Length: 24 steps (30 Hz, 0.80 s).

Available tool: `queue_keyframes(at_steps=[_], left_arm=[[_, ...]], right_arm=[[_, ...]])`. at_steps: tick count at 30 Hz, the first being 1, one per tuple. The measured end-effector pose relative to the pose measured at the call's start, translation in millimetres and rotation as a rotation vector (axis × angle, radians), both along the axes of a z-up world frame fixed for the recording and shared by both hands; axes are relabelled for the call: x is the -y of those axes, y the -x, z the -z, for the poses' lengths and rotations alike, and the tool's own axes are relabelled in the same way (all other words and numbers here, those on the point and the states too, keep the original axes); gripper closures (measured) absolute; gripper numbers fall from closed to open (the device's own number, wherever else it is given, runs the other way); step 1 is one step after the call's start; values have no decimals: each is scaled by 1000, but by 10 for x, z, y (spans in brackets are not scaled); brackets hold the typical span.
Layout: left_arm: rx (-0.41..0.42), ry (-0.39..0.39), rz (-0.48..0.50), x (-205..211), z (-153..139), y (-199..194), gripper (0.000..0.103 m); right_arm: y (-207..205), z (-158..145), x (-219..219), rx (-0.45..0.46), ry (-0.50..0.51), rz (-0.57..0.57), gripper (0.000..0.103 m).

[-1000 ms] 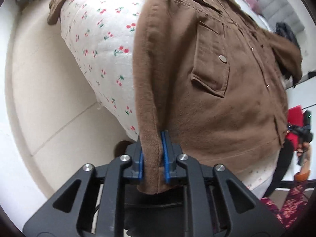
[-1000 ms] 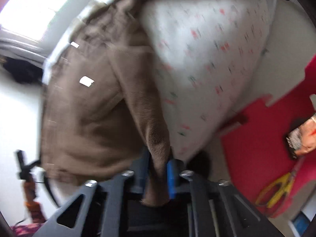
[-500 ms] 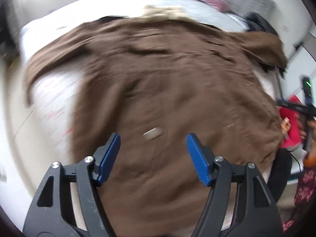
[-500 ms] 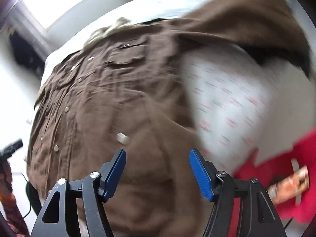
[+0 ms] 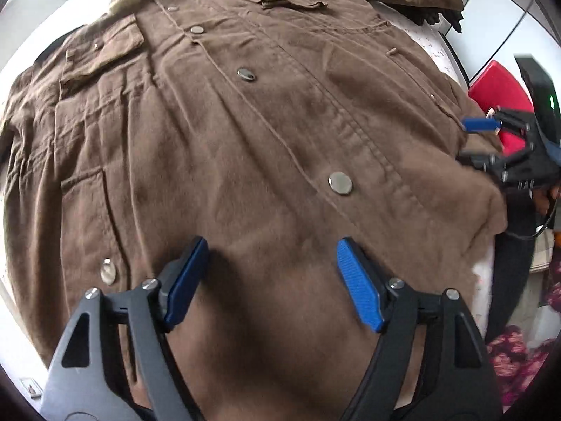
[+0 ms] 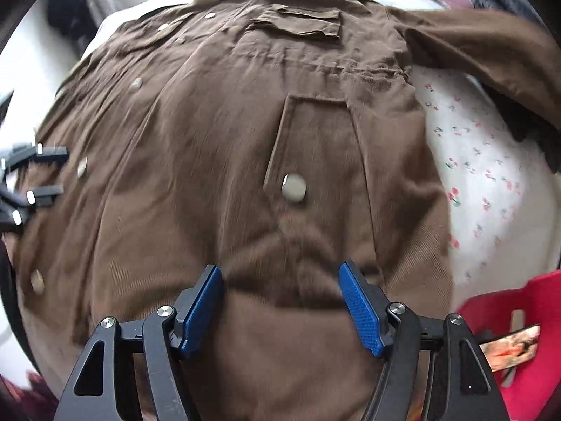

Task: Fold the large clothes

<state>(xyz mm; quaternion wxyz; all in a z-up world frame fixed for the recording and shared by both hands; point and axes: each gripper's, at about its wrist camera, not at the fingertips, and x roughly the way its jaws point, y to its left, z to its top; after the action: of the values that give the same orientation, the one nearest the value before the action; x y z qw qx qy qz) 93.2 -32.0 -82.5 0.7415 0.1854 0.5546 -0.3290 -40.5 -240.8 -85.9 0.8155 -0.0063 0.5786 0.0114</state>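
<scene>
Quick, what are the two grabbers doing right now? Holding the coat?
Left gripper: open, holding nothing, just above the brown jacket.
Right gripper: open, holding nothing, over the same jacket.

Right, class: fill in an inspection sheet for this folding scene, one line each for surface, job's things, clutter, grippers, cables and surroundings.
Surface: cherry-print sheet, mostly covered.
Job's things: brown jacket spread front up, snaps showing; sleeve lying out at one side.
Clutter: dark cloth under the sleeve.
Grippers: left hand-held gripper open above the hem; right hand-held gripper open above the hem; neither grips cloth.
Cables: thin black one beside the bed.
Surroundings: red mat, white wall.
</scene>
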Motion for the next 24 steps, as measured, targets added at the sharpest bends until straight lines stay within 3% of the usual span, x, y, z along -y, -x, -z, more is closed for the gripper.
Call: queue_keyframes(at_steps=[3,5,7,11,14,21,24], left_arm=[[-25,36,5,33,-208,-32,26],[9,59,1,64,-368,-75,26],[63,92,-13,137,-564,-143,18],[136,178,-95,218,-829,-392,15],[159,222,-178,271,-844,-622,2],[174,197,-277,363,-516,-1026,1],[213,235,-302,315,-346,-1115,1]], right_arm=[[41,-134,135,-15,-81,16,28],[51,-294,330,42,-144,57,28],[26,-494,684,117,-204,146,28],[-23,-824,1357,247,-251,322,28],[-134,-1064,1865,341,-210,465,26],[-336,-1122,2796,477,-279,678,23],[-346,-1075,3225,535,-270,770,22]])
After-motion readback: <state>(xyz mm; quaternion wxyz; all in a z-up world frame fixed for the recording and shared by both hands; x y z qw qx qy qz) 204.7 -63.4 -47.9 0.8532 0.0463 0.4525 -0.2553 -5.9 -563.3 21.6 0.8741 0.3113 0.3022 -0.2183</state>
